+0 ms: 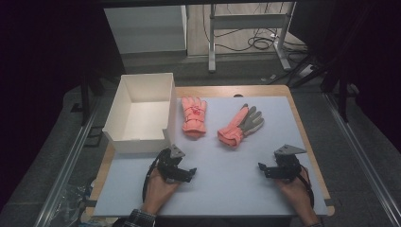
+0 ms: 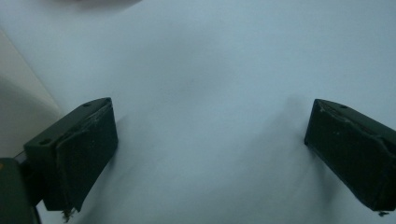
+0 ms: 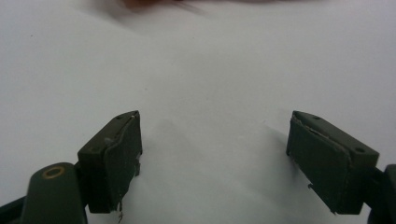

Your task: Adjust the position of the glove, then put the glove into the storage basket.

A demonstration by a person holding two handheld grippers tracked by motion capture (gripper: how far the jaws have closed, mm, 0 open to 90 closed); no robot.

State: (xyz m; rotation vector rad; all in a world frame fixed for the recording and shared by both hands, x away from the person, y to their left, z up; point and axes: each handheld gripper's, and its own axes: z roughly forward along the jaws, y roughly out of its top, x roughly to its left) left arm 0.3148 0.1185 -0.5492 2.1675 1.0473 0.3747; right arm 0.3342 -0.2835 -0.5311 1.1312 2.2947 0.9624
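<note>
Lower part of the high view: the left tongs [image 1: 182, 171] and right tongs [image 1: 270, 170] rest low over the white table [image 1: 222, 189], each held in a hand entering from the bottom edge. Both stand with jaws spread wide and nothing between them; the two gripper views confirm this, with bare table surface between the black pads [image 2: 84, 154] [image 3: 119, 158].

Step in hand, as judged: an approach to the gloves, probably to move them into the box. To do it well, each pair of tongs should travel up the frame toward the nearer glove, come down with jaws still wide, and close across the thick knitted cuff rather than the thin fingers, so that the fabric bunches between the pads and does not slip out.

Middle of the frame: the plain pink glove [image 1: 194, 116] lies flat, fingers pointing to the top, just right of the box. Right of it, apart from it, the pink-and-grey glove [image 1: 240, 126] lies slanted, its grey fingers toward the upper right, its cuff toward the lower left.

Left of centre: the open white box [image 1: 124, 113], empty inside, stands on the table's left edge.
</note>
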